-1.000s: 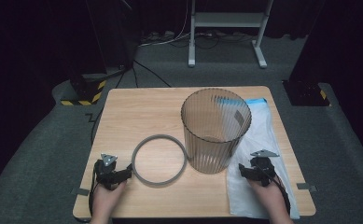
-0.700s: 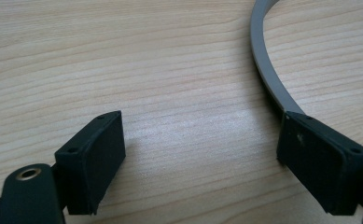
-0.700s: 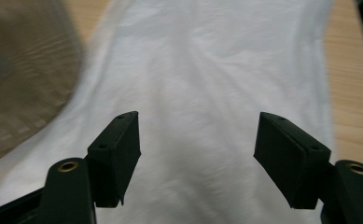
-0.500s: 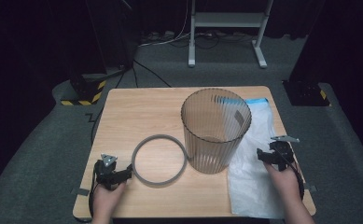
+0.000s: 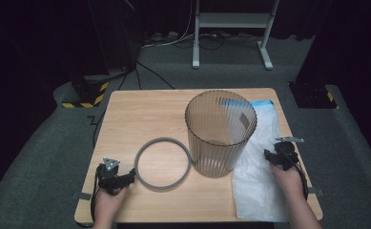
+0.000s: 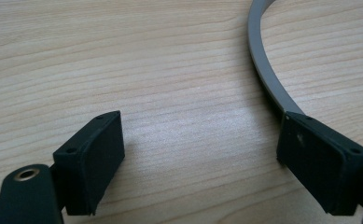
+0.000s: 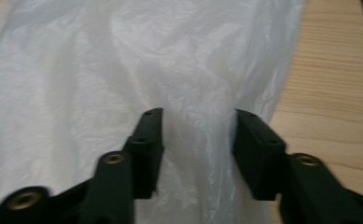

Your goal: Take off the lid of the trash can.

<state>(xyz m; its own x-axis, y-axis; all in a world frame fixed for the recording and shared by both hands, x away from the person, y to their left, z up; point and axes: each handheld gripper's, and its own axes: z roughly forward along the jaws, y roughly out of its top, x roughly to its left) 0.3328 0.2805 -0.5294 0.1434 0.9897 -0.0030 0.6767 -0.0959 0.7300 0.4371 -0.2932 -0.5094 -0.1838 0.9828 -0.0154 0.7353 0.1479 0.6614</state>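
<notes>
White plastic bin liner [image 7: 123, 70] bunches between the spread jaws of the right claw [image 7: 198, 121] beside the ribbed bin [image 5: 220, 133]: close low on one fold, while the left claw [image 6: 198, 144] idles spread, grey ring [image 6: 268, 74] against one jaw.

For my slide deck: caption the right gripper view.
Open right gripper poised over a crinkled white plastic bag on the light wooden table.

We count one ribbed bin [image 5: 220, 136], one grey ring [image 5: 163, 163], one white plastic bag [image 5: 259, 181], and two grippers.
</notes>
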